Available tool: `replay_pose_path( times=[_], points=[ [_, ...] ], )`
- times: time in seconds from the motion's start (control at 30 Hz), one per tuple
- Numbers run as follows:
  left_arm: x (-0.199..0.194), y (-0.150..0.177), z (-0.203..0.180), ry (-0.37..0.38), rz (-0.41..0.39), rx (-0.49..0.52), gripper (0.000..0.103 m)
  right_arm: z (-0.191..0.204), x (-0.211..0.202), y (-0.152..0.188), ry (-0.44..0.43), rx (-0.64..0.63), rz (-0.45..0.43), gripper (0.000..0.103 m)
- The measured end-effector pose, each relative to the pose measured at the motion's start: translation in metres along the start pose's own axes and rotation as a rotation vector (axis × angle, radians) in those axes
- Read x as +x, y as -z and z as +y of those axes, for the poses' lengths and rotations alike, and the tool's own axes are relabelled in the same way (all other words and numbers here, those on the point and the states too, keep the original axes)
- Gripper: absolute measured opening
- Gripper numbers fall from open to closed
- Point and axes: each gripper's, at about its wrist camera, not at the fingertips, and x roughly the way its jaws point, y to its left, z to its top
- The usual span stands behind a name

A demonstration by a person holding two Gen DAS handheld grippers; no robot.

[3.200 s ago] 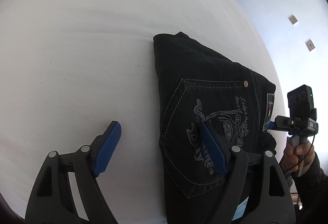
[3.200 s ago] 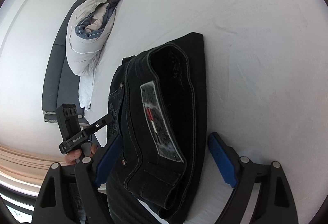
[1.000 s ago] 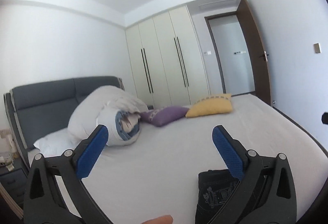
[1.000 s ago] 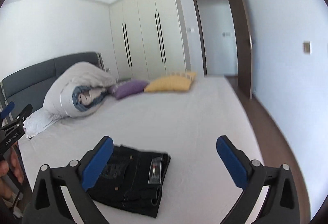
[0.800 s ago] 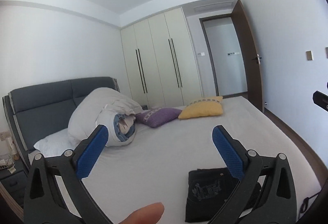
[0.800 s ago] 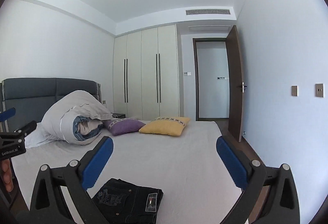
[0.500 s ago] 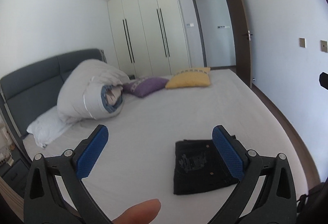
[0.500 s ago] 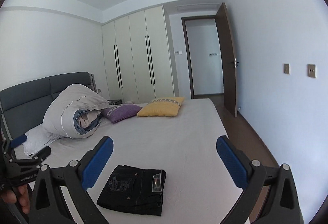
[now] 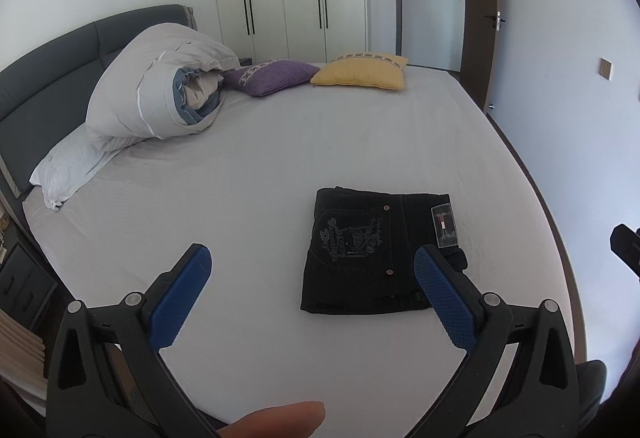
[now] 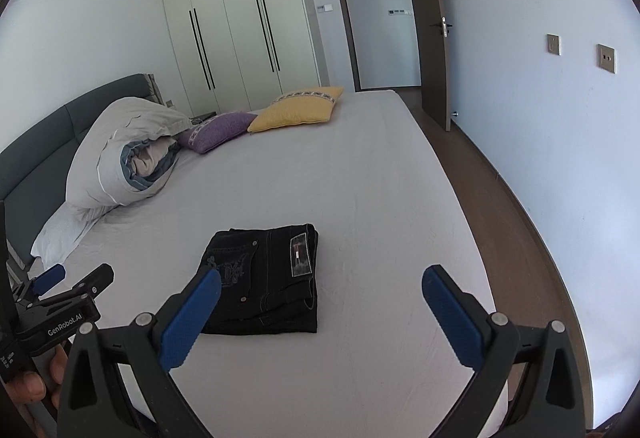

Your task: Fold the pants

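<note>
I judge folding done: the pants (image 9: 376, 254) lie as 1 compact black bundle on the bed (image 9: 248, 165). My left tool (image 9: 312, 302) and right tool (image 10: 320, 318) hang wide, empty. Next, only a check.

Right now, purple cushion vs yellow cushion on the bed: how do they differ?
The purple cushion lies nearer the rolled duvet and the headboard; the yellow cushion lies on its other side, nearer the door. In both views the yellow one looks wider and flatter, the purple one plumper. Both carry a patterned band along one edge and rest on the white sheet.
</note>
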Motion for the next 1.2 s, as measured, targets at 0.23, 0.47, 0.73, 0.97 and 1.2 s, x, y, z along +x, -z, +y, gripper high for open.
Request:
replay_pose_path(
  times=[0.23, 0.47, 0.73, 0.97, 1.2],
  points=[
    [0.019, 0.007, 0.002, 0.005, 0.050, -0.013, 0.103, 0.013, 0.006, -0.001, -0.008, -0.050, 0.022, 0.103],
    [0.029, 0.010, 0.003, 0.012, 0.083, -0.018, 0.103, 0.021, 0.014, 0.000, -0.026, -0.069, 0.056, 0.103],
    [0.038, 0.014, 0.005, 0.017, 0.112, -0.023, 0.103, 0.027, 0.022, 0.000, -0.036, -0.085, 0.095, 0.103],
    [0.043, 0.014, 0.009, 0.028, 0.128, -0.036, 0.103, 0.029, 0.027, 0.001, -0.037, -0.093, 0.113, 0.103],
    [0.047, 0.015, 0.011, 0.029, 0.133, -0.036, 0.103, 0.033, 0.030, 0.005, -0.038, -0.098, 0.127, 0.103]
  ],
)
